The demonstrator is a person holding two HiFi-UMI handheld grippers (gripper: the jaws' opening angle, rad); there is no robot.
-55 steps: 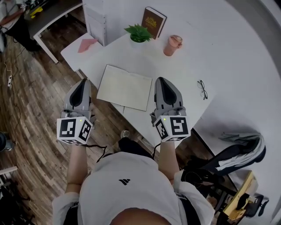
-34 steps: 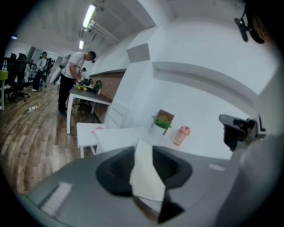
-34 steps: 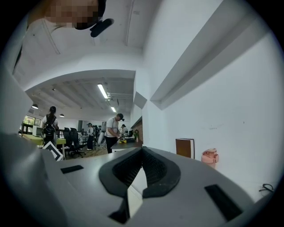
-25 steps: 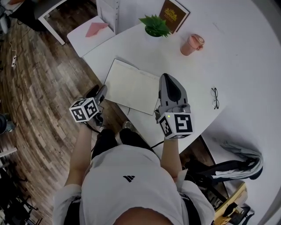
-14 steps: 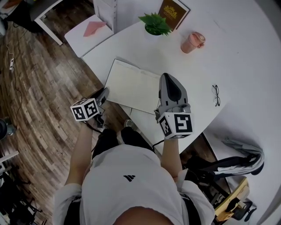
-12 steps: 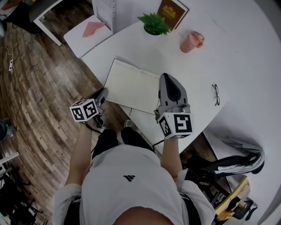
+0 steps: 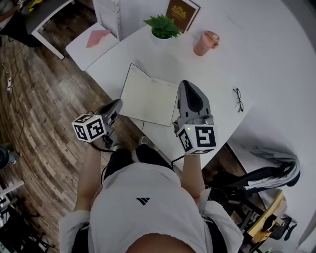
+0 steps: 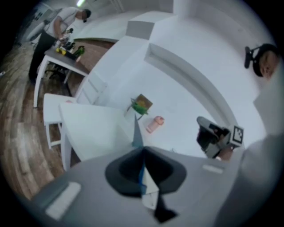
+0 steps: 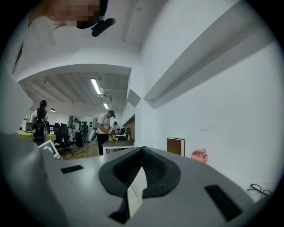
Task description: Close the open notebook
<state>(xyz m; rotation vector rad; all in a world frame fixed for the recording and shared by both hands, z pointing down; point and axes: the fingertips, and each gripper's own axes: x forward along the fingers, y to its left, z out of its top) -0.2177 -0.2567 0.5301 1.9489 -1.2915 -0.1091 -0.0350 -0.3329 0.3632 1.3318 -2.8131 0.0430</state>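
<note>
**Notebook** [image 7: 148, 94]: open on the white table [image 7: 217, 69], centre of the head view. Its left half is near the table's lower-left edge.

**Left gripper** [image 7: 117, 104]: at the notebook's lower-left corner. The jaws are pinched shut on a thin, blue-edged leaf, which we take to be the notebook's left cover or page.

**Right gripper** [image 7: 185, 84]: jaws together, with nothing we can see between them. It lies over the notebook's right edge; we cannot tell whether it touches.

**Step in hand (our judgement):** turning the left leaf over onto the right half.
- We advise holding the pinch firm near the corner.
- The leaf should swing in an arc about the spine, not be dragged outward, or the notebook will slide.
- The right gripper must clear the right page before the leaf comes down.
- We would let go only once the leaf lies flat.

**What each view shows that the others do not:**
- The head view alone gives the whole layout: plant [image 7: 162, 25], book [image 7: 178, 11], cup [image 7: 205, 43] and glasses [image 7: 238, 99] well apart from the notebook. The pinch itself does not show there.
- The left gripper view alone shows the leaf's edge standing up out of the jaws.
- The right gripper view shows its shut jaws and people at desks far off, at left of the frame. The notebook is absent from it.
</note>
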